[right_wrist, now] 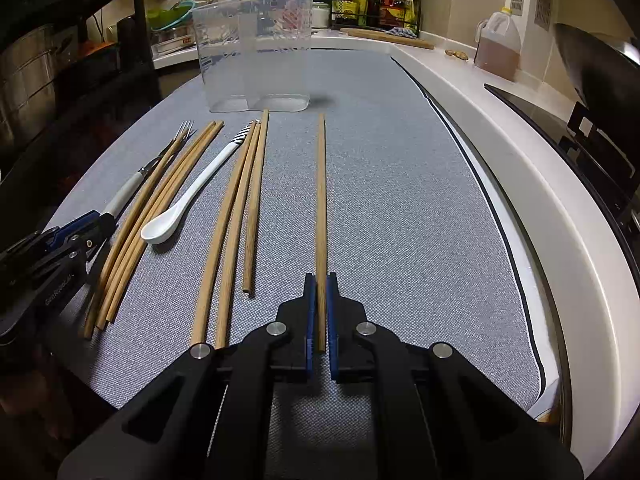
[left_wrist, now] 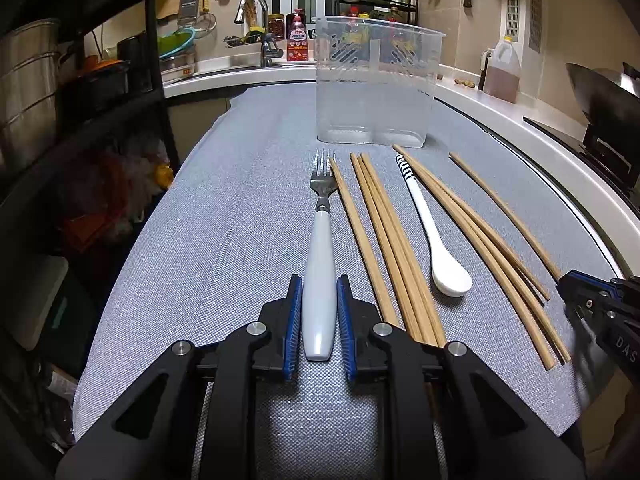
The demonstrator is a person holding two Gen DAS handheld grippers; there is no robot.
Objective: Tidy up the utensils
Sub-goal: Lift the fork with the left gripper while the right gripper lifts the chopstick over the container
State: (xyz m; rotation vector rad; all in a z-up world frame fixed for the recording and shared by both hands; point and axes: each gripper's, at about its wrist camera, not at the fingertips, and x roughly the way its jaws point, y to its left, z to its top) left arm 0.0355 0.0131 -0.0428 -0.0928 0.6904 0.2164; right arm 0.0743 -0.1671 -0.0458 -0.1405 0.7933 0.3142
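Left tongs (left_wrist: pixel 319 300) clamp the fork (left_wrist: pixel 320 264); right tongs (right_wrist: pixel 321 300) clamp a lone chopstick (right_wrist: pixel 321 200), bare bench (right_wrist: pixel 400 200) rightward to its edge.

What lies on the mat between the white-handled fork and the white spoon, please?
Four wooden chopsticks lie side by side between the fork and the spoon: one right beside the fork, then a bundle of three. The left wrist view shows this best.

1 fork (left_wrist: pixel 319 240), 1 spoon (left_wrist: pixel 430 232), 8 chopsticks (right_wrist: pixel 321 200), 1 container (left_wrist: pixel 374 80)
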